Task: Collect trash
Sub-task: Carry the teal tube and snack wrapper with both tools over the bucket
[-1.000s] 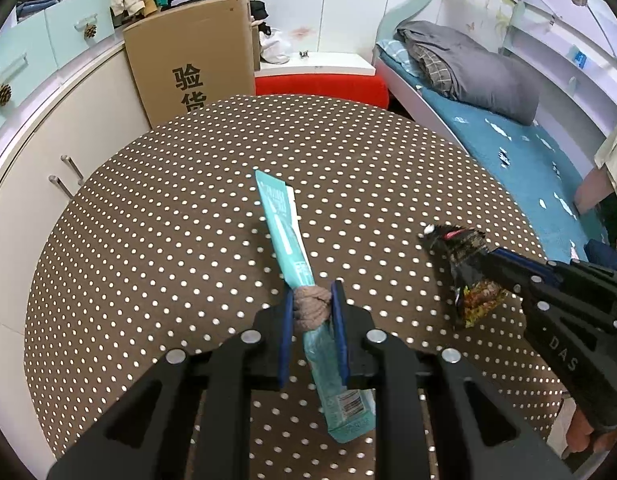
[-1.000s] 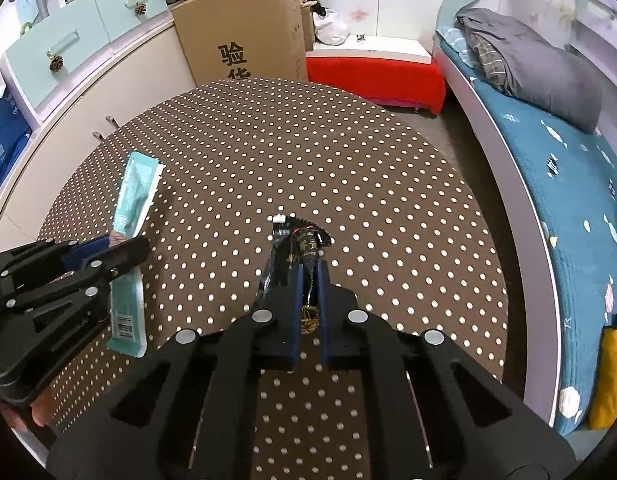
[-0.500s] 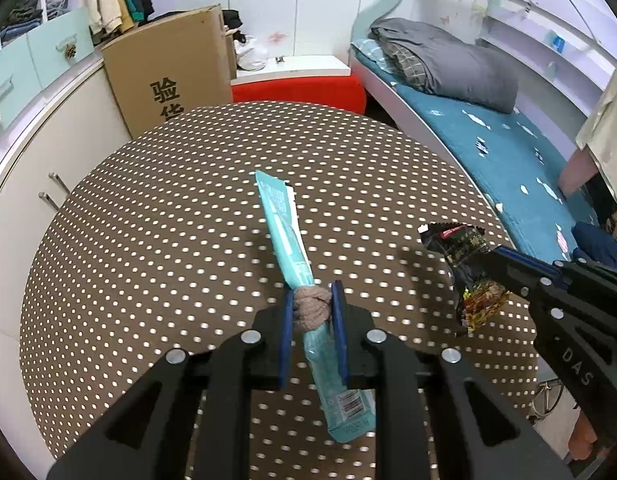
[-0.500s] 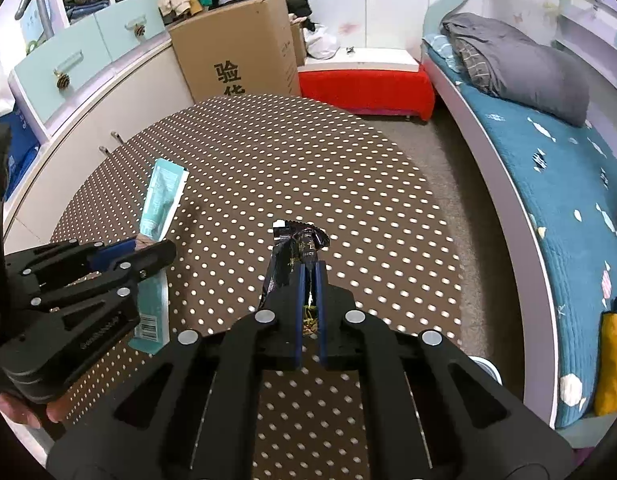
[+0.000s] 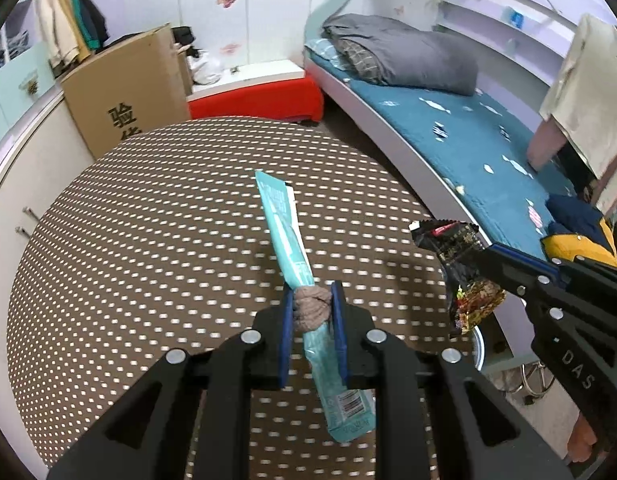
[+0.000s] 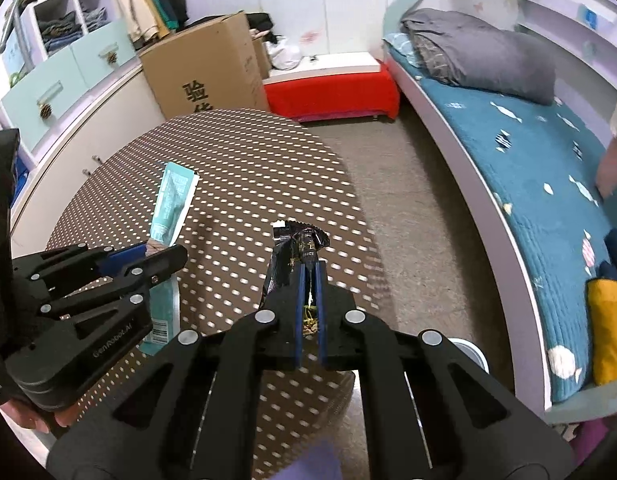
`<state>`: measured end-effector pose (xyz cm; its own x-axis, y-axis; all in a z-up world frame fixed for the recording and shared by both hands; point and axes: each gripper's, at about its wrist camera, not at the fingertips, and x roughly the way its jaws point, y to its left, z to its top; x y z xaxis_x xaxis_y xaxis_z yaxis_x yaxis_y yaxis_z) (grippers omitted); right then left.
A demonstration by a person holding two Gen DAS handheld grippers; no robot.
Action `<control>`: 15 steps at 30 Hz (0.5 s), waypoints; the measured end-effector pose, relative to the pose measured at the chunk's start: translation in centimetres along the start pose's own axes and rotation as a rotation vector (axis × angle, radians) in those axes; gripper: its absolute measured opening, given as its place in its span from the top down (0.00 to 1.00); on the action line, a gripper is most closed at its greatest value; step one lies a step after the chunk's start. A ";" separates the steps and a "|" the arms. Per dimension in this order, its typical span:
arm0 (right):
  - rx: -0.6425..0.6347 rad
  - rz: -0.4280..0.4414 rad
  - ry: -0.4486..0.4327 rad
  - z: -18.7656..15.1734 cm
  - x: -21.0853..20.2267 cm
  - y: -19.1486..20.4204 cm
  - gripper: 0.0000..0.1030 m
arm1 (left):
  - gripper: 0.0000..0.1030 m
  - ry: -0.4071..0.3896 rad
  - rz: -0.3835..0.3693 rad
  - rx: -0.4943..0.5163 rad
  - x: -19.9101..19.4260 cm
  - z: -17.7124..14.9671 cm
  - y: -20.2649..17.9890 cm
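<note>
Two bits of rubbish are up off the polka-dot table [image 5: 128, 240], one in each tool. From the left wrist camera, the left gripper [image 5: 312, 300] is pinched on a teal wrapper [image 5: 286, 232] together with a crumpled brownish wad [image 5: 310, 306]; the wrapper sticks out past the jaws front and back. It looks thin, light and floppy, so a mid-length hold like this one suits it. Off to the side, the dark snack packet [image 5: 464, 264] hangs from the other tool.

From the right wrist camera, the right gripper [image 6: 309, 280] is clamped narrow on that crinkly packet [image 6: 296, 248], held above the table's edge. A round white rim [image 6: 470, 352], possibly a bin, peeks out below.
</note>
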<state>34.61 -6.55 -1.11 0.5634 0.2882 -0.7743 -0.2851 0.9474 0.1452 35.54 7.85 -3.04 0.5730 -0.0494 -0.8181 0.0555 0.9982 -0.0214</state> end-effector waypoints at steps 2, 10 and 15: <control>0.022 -0.012 -0.003 -0.5 -0.5 -1.2 0.95 | 0.83 0.000 -0.014 0.022 0.1 0.0 -1.4; 0.102 -0.062 -0.018 -2.7 -2.6 -5.9 0.95 | 0.83 0.007 -0.063 0.109 0.7 0.2 -7.7; 0.156 -0.091 -0.024 -4.4 -3.9 -9.0 0.95 | 0.83 0.016 -0.097 0.165 1.1 -0.3 -12.1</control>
<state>31.56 -16.79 -2.10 0.6000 0.2016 -0.7742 -0.1093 0.9793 0.1703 35.27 -4.25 -3.90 0.5453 -0.1431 -0.8259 0.2442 0.9697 -0.0067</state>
